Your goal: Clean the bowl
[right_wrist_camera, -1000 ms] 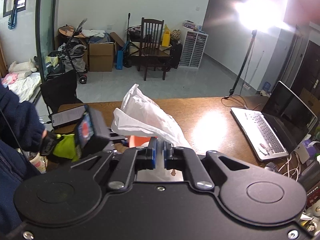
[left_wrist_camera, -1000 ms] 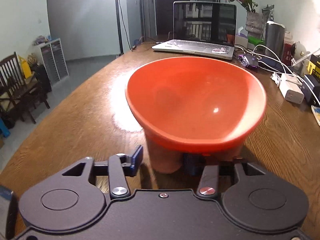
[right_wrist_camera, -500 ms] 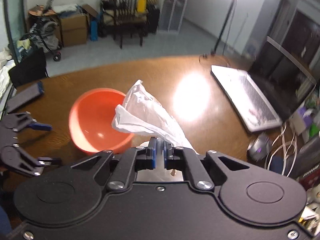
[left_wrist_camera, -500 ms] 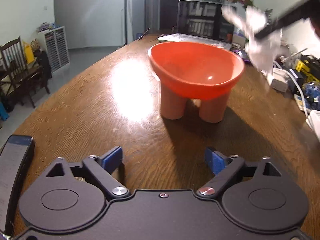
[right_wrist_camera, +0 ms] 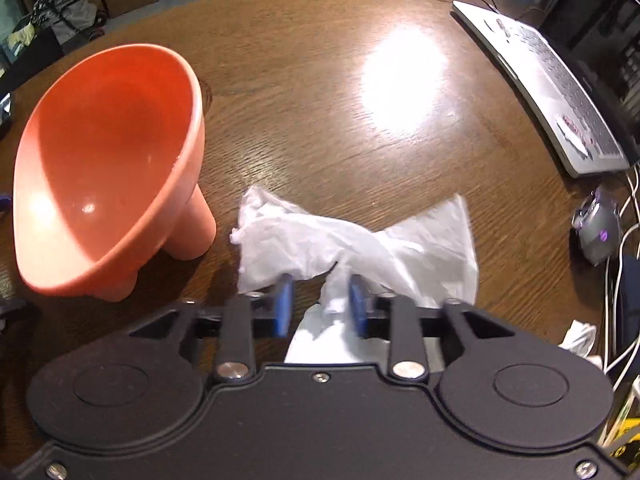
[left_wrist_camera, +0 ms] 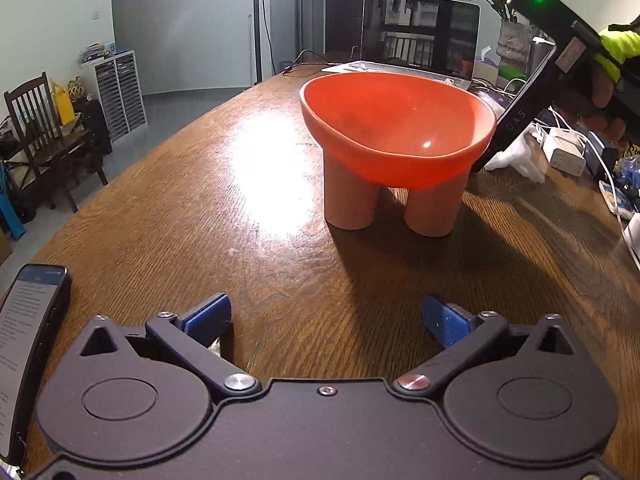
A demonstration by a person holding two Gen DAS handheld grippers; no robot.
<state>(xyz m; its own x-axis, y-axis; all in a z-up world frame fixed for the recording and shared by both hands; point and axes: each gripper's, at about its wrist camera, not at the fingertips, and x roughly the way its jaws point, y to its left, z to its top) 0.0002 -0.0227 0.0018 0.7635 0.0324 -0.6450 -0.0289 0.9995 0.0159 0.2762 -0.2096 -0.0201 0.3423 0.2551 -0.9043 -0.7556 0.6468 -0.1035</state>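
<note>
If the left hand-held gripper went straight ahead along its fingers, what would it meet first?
Most likely the orange footed bowl: its legs stand on the wooden table almost dead ahead of the open left hand-held gripper, slightly right of centre. Bare tabletop lies between; depth is uncertain.

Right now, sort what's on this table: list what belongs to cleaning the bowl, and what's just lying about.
For the job:
orange bowl
white tissue
left gripper, open
right gripper, open over the tissue

Lying about:
laptop
phone
mouse
white charger

Dim room, hard lamp glare on the table [left_wrist_camera: 264, 184], dark bowl [left_wrist_camera: 396, 128] shadow, fisheye-warped edges.
</note>
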